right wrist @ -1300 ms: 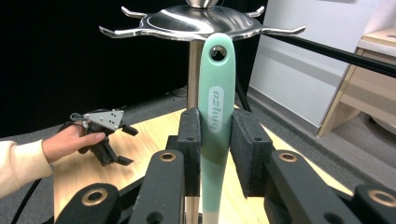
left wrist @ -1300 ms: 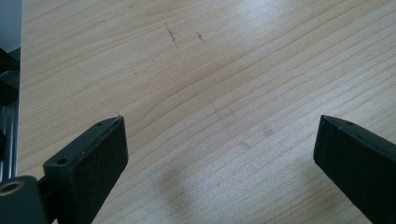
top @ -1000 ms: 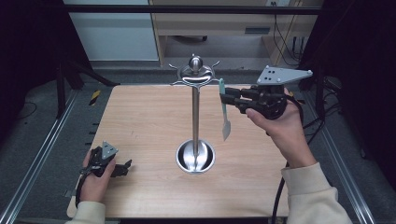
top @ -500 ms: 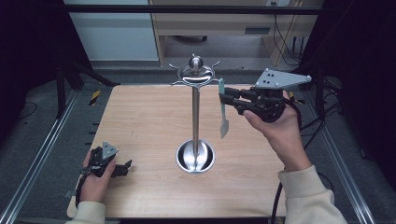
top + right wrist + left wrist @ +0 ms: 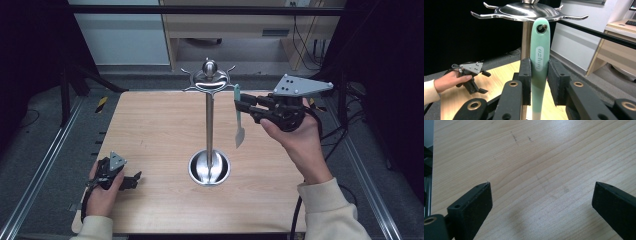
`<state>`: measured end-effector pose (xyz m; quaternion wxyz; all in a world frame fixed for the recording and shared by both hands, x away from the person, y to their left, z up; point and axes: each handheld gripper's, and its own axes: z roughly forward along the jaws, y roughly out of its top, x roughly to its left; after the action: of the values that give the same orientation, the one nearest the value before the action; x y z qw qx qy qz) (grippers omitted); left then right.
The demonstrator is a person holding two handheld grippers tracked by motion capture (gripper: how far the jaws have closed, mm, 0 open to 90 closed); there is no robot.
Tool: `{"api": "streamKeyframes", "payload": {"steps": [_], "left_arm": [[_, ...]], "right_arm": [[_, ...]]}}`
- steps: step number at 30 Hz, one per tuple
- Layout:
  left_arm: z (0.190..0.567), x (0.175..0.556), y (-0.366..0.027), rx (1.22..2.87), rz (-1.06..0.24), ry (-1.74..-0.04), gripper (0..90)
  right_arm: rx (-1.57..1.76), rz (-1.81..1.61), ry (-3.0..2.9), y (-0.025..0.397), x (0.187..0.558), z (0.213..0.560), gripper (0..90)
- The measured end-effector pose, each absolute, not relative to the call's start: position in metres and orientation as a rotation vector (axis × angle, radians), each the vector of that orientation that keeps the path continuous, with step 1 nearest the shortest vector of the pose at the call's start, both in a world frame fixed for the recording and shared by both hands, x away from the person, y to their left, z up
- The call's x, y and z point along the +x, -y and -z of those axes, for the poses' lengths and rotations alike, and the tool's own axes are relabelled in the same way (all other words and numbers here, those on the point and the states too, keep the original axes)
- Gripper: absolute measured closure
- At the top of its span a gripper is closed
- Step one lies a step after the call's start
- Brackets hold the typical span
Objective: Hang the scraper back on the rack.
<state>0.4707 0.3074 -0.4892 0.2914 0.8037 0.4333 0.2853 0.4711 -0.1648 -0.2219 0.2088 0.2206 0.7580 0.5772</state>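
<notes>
The right tool (image 5: 243,106) is clenched on the green handle of a spatula (image 5: 539,62), now carried closer to the rack (image 5: 209,80) than a second ago, its hanging hole just beside a hook; hanging it looks like the aim. The right forearm reaches forward, raised. The left tool (image 5: 131,181) rests released on the surface (image 5: 150,125).

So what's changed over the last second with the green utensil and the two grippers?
The right gripper has carried the green utensil up and closer to the stand's hooks, keeping its grip on the handle. The left gripper stayed open, low over the table, and the stand did not move.
</notes>
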Motion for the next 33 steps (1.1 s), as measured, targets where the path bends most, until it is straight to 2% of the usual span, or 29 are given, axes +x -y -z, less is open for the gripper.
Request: {"api": "streamKeyframes", "payload": {"steps": [13, 19, 22, 25, 28, 33], "left_arm": [[0.49, 0.471, -0.306, 2.146, -0.759, -1.152, 2.8], [0.49, 0.471, -0.306, 2.146, -0.759, -1.151, 2.9], [0.49, 0.471, -0.306, 2.149, -0.758, -1.152, 2.9], [0.49, 0.472, -0.306, 2.15, -0.757, -1.152, 2.9], [0.49, 0.472, -0.307, 2.144, -0.756, -1.157, 2.9], [0.491, 0.471, -0.306, 2.147, -0.758, -1.155, 2.9]], "right_arm": [[0.609, -1.592, -2.115, 0.164, 0.471, 0.22, 72.4], [0.603, -1.571, -2.118, 0.166, 0.469, 0.219, 69.1], [0.625, -1.532, -2.11, 0.17, 0.468, 0.22, 63.4], [0.64, -1.479, -2.108, 0.171, 0.467, 0.222, 62.0], [0.674, -1.376, -2.086, 0.174, 0.466, 0.227, 51.8], [0.751, -1.275, -2.004, 0.181, 0.461, 0.24, 29.4]]}}
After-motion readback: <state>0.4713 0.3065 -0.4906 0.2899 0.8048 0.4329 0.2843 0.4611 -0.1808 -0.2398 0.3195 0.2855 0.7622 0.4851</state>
